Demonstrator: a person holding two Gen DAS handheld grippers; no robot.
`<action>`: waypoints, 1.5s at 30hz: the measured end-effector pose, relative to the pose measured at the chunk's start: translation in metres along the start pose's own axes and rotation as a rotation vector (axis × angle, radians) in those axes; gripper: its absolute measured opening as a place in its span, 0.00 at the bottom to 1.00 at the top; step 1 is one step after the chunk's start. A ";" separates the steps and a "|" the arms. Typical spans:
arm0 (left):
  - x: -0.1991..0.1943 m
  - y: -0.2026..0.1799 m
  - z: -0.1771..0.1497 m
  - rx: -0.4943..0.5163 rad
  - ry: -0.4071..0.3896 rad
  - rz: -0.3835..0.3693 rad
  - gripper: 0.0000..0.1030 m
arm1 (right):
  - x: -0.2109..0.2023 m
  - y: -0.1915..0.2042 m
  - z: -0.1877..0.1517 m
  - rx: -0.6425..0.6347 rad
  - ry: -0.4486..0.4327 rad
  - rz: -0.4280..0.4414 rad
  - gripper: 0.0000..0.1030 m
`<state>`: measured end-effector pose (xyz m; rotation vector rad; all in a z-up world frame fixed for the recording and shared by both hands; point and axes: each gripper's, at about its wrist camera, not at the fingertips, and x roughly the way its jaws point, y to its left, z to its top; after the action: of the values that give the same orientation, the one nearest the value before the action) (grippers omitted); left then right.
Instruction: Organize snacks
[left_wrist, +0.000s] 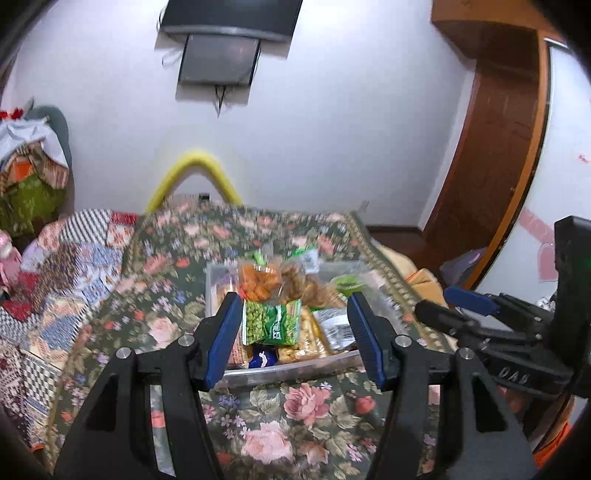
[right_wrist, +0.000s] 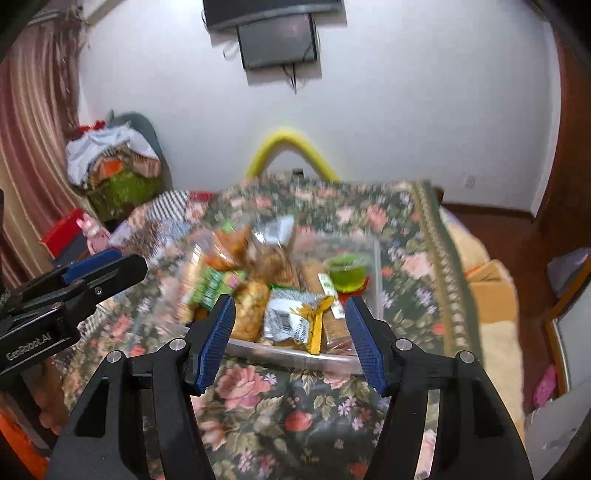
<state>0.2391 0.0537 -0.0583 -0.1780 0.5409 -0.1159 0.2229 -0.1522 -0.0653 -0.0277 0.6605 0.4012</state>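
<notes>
A clear plastic bin (left_wrist: 295, 365) (right_wrist: 295, 354) full of snacks sits on a floral cloth. It holds a green pea packet (left_wrist: 271, 321) (right_wrist: 207, 288), an orange snack bag (left_wrist: 258, 280) (right_wrist: 227, 247), a silver packet with a barcode (left_wrist: 334, 326) (right_wrist: 288, 317) and a green jelly cup (left_wrist: 349, 284) (right_wrist: 347, 271). My left gripper (left_wrist: 293, 339) is open and empty above the bin's near edge. My right gripper (right_wrist: 291, 339) is open and empty, also over the near edge. Each gripper shows at the side of the other's view.
The floral cloth (left_wrist: 280, 421) (right_wrist: 280, 406) covers a bed, with a patchwork quilt (left_wrist: 66, 266) to the left. A laundry pile (right_wrist: 114, 166) stands at the back left. A wooden wardrobe (left_wrist: 491, 147) is on the right. A yellow curved tube (right_wrist: 291, 147) rises behind the bed.
</notes>
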 end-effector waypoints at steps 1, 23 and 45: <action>-0.015 -0.003 0.001 0.007 -0.024 0.000 0.57 | -0.012 0.002 0.002 -0.003 -0.024 -0.002 0.57; -0.177 -0.058 -0.030 0.130 -0.305 0.067 0.99 | -0.163 0.041 -0.026 -0.030 -0.327 0.001 0.98; -0.188 -0.062 -0.043 0.119 -0.297 0.058 1.00 | -0.183 0.046 -0.049 -0.045 -0.354 -0.043 1.00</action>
<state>0.0524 0.0162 0.0120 -0.0609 0.2417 -0.0632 0.0455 -0.1817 0.0104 -0.0127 0.3016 0.3684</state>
